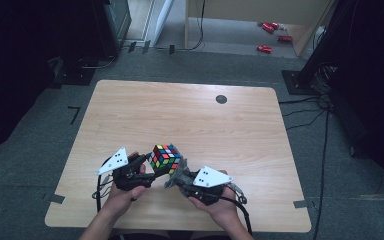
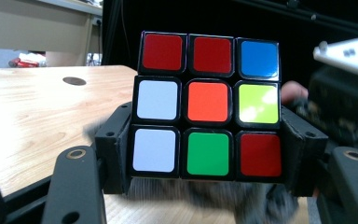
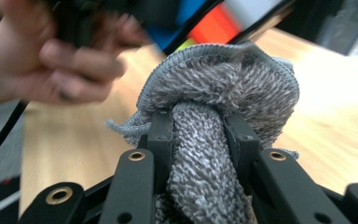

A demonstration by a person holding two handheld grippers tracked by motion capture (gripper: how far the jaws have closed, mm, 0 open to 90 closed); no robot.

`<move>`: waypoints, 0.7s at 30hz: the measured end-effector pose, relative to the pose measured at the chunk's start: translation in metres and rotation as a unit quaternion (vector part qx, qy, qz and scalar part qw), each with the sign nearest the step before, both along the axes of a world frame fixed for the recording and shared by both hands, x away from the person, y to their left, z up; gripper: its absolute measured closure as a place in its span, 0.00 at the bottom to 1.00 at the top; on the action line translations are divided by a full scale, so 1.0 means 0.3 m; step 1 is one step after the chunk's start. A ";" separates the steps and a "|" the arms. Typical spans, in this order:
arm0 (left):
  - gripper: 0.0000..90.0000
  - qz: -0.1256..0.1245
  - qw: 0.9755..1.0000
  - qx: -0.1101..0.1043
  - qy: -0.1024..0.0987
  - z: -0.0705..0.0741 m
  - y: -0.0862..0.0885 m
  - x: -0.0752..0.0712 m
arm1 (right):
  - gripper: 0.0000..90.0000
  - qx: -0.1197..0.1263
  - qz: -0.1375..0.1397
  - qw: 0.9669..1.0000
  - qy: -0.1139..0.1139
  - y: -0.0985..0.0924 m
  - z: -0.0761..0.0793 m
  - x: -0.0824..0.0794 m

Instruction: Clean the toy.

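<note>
A scrambled colour cube (image 1: pixel 165 157) is held just above the wooden table (image 1: pixel 190 120) near its front edge. My left gripper (image 1: pixel 156 165) is shut on it, the jaws pressing on its two sides. In the left gripper view the cube (image 2: pixel 208 102) faces the camera between the jaws of the left gripper (image 2: pixel 208 158), with an orange centre tile. My right gripper (image 1: pixel 180 176) is shut on a grey terry cloth (image 1: pixel 176 175), right under the cube's lower right side. In the right gripper view the bunched cloth (image 3: pixel 223 93) bulges above the right gripper (image 3: pixel 198 135), close under the blurred cube (image 3: pixel 205 23).
A small black round hole (image 1: pixel 221 99) marks the table's far side. Red objects (image 1: pixel 267 37) lie on the floor beyond, by a light wooden desk (image 1: pixel 260 10). Dark stands and cables (image 1: pixel 325 100) flank the table on the right.
</note>
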State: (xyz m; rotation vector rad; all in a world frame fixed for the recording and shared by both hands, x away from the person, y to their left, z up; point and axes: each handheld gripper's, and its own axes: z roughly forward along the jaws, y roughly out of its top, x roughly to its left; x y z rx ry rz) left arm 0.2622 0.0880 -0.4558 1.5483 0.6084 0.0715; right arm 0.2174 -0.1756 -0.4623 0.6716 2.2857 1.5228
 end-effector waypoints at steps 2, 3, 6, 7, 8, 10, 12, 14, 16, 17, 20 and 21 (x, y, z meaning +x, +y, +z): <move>0.38 0.004 1.000 0.000 -0.001 0.001 0.004 0.001 | 0.77 -0.003 0.006 1.000 -0.003 0.008 0.001 -0.004; 0.38 0.005 1.000 0.002 -0.002 0.002 0.004 0.001 | 0.77 -0.006 0.001 1.000 -0.007 0.003 0.007 -0.003; 0.38 0.003 1.000 0.011 -0.001 -0.001 0.000 0.001 | 0.77 0.005 -0.051 0.998 -0.021 -0.029 0.031 0.001; 0.38 0.003 1.000 0.013 0.000 -0.002 -0.003 0.001 | 0.77 0.012 -0.061 0.998 -0.023 -0.033 0.037 0.001; 0.38 0.002 1.000 0.012 0.001 -0.002 -0.004 0.000 | 0.77 0.017 -0.060 0.998 -0.022 -0.032 0.040 -0.001; 0.38 0.009 1.000 0.005 0.001 0.001 -0.004 -0.001 | 0.77 0.008 -0.048 0.999 -0.018 -0.012 0.030 -0.006; 0.38 0.013 1.000 0.000 0.002 0.005 0.002 -0.001 | 0.77 0.000 -0.031 0.999 -0.005 0.013 0.010 -0.012; 0.38 0.027 1.000 -0.003 0.000 0.010 0.008 -0.001 | 0.77 -0.001 -0.009 1.000 0.007 0.038 -0.008 -0.017; 0.38 0.034 0.999 -0.016 0.002 0.010 0.009 -0.003 | 0.76 0.006 -0.001 1.000 0.026 0.067 -0.020 -0.023; 0.38 0.038 0.999 -0.025 0.005 0.008 0.008 -0.004 | 0.76 0.012 0.000 0.999 0.034 0.077 -0.023 -0.026; 0.38 0.039 0.999 -0.032 0.008 -0.003 -0.021 -0.016 | 0.76 0.073 0.007 0.994 0.076 0.104 -0.020 -0.036; 0.38 0.036 0.999 -0.025 0.006 -0.006 -0.036 -0.023 | 0.76 0.093 0.007 0.992 0.085 0.105 -0.018 -0.037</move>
